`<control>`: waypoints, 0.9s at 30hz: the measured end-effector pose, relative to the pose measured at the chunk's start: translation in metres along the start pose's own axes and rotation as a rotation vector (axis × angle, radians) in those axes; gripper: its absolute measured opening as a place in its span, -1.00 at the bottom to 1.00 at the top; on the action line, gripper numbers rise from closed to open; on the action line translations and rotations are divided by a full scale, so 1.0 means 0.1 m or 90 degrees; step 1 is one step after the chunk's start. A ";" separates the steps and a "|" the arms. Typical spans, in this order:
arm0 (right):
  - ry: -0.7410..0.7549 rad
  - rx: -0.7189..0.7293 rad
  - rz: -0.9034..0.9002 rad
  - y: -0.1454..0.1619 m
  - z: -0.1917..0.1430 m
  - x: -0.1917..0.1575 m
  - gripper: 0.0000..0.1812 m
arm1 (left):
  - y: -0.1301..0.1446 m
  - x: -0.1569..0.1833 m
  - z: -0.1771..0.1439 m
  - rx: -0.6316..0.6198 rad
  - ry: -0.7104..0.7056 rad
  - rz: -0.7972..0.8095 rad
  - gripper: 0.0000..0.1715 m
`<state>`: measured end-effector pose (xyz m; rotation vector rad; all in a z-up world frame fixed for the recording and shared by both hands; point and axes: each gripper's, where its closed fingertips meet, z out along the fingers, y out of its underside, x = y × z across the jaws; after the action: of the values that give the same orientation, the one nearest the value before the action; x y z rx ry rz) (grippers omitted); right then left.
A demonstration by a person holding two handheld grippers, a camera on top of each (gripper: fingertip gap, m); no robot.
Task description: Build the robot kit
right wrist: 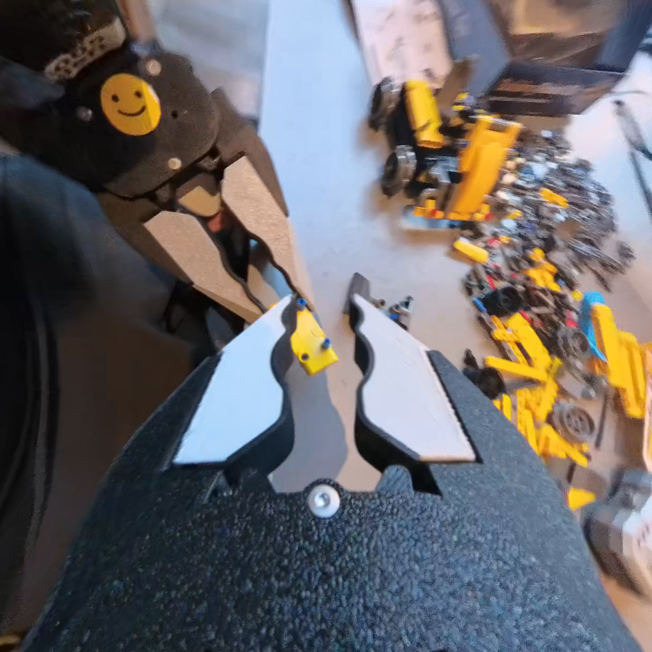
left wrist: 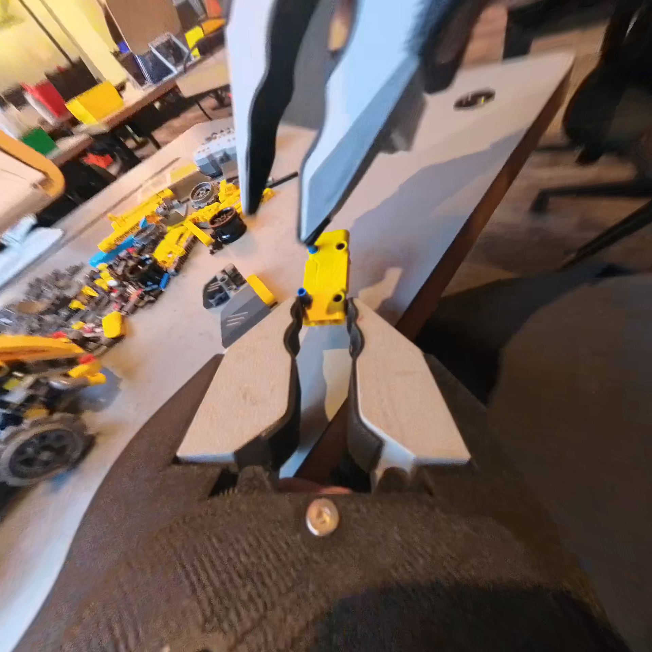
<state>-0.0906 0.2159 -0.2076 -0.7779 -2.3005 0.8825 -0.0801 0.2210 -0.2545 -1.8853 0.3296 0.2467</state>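
My left gripper (left wrist: 324,304) is shut on the near end of a yellow panel piece (left wrist: 327,278) with blue pins, held above the pale table (left wrist: 441,169) near its right edge. My right gripper (left wrist: 281,225) reaches in from above, open. One of its fingertips (left wrist: 310,236) touches the blue pin at the piece's far end. In the right wrist view, the yellow piece (right wrist: 312,344) lies between the open fingers of my right gripper (right wrist: 324,294), against the left finger. My left gripper (right wrist: 284,302), with a yellow smiley disc on its body, comes in from the upper left.
A pile of yellow, black and blue building pieces (left wrist: 141,254) covers the table's left side; it also shows in the right wrist view (right wrist: 536,317). A partly built yellow vehicle (left wrist: 38,398) with wheels stands beside it. A grey panel (left wrist: 243,315) lies near my left gripper. The table edge (left wrist: 490,218) runs close on the right. Left tips to right tips: about 5 centimetres.
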 end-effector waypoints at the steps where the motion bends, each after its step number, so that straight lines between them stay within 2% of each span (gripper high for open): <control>1: 0.027 0.021 0.036 0.01 -0.09 0.07 -0.59 | -0.04 -0.01 -0.01 0.012 0.016 -0.058 -0.73; 5: 0.040 0.131 0.168 0.05 -0.31 0.04 -0.38 | -0.35 -0.11 -0.08 0.112 0.113 -0.411 -0.73; 9: 0.092 0.155 0.124 0.05 -0.35 -0.11 -0.36 | -0.64 -0.23 -0.20 0.260 0.259 -0.782 -0.73; 11: 0.131 0.151 0.101 0.01 -0.34 -0.12 -0.35 | -0.64 -0.23 -0.23 0.301 0.286 -0.895 -0.74; 14: 0.203 0.167 0.093 -0.05 -0.37 -0.02 -0.30 | -0.61 -0.04 -0.23 0.276 0.297 -0.931 -0.73; 18: 0.197 0.170 0.065 -0.09 -0.32 -0.11 -0.32 | -0.72 0.06 -0.30 0.275 0.308 -0.945 -0.73; 22: 0.243 0.179 0.028 -0.10 -0.37 -0.10 -0.34 | -0.80 0.12 -0.29 0.268 0.305 -0.946 -0.73; 27: 0.233 0.175 0.041 -0.02 -0.28 -0.09 -0.34 | -0.70 0.11 -0.23 0.264 0.276 -0.969 -0.73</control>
<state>-0.0666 0.2197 -0.1906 -0.8179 -1.8012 0.9692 -0.0451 0.2199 -0.1886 -1.3063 -0.7467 -1.1592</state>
